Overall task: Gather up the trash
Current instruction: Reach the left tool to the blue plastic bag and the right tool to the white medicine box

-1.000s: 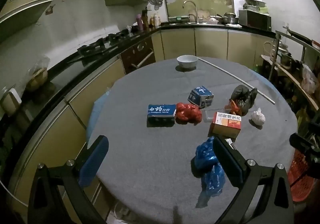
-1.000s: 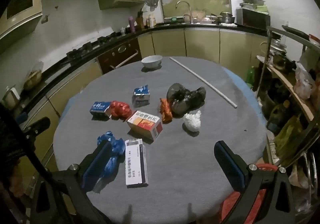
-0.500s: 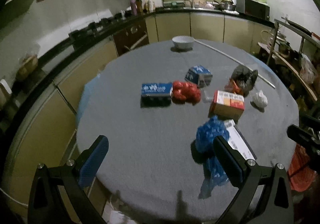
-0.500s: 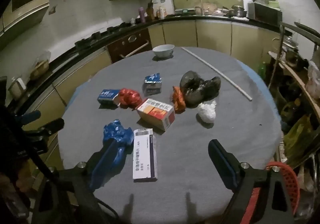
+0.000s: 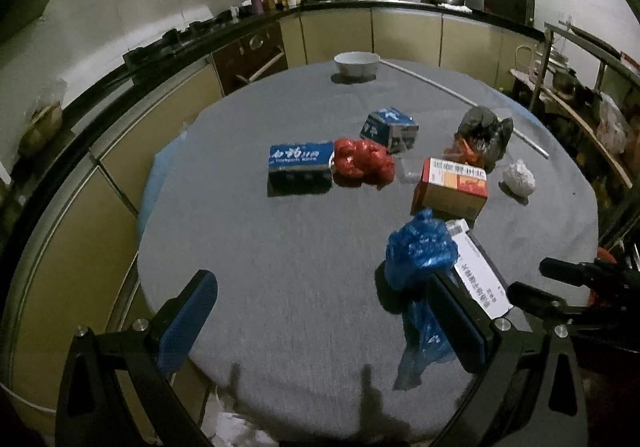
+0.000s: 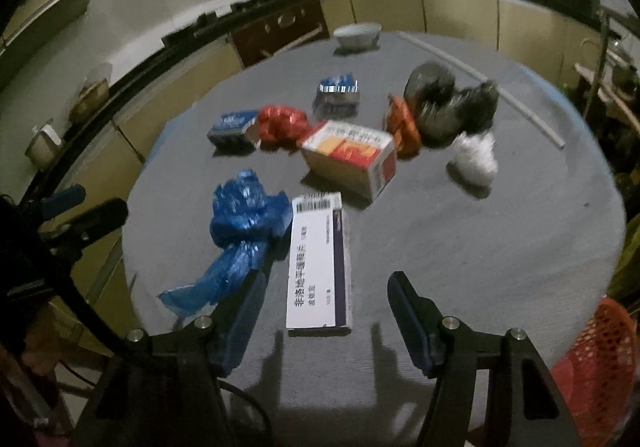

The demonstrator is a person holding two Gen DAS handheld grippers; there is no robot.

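Note:
Trash lies on a round grey table (image 5: 280, 247): a blue plastic bag (image 5: 420, 255) (image 6: 244, 215), a long white box (image 6: 318, 259) (image 5: 478, 271), an orange-white box (image 5: 452, 187) (image 6: 348, 155), a red bag (image 5: 360, 163) (image 6: 282, 125), two blue boxes (image 5: 300, 163) (image 5: 390, 127), a dark bag (image 5: 484, 131) (image 6: 448, 107) and a white wad (image 5: 518, 177) (image 6: 474, 157). My left gripper (image 5: 320, 323) is open and empty over the near table edge. My right gripper (image 6: 326, 317) is open, its fingers either side of the white box's near end.
A red mesh basket (image 6: 592, 359) stands low at the right beside the table. A white bowl (image 5: 357, 63) and a long white rod (image 5: 460, 99) lie at the far side. Kitchen counters (image 5: 160, 59) curve round the left and back; a metal shelf rack (image 5: 580, 87) is on the right.
Both grippers have dropped and tilted down toward the table. The right one has moved forward over the long white box and its jaws have narrowed somewhat. The trash has not moved.

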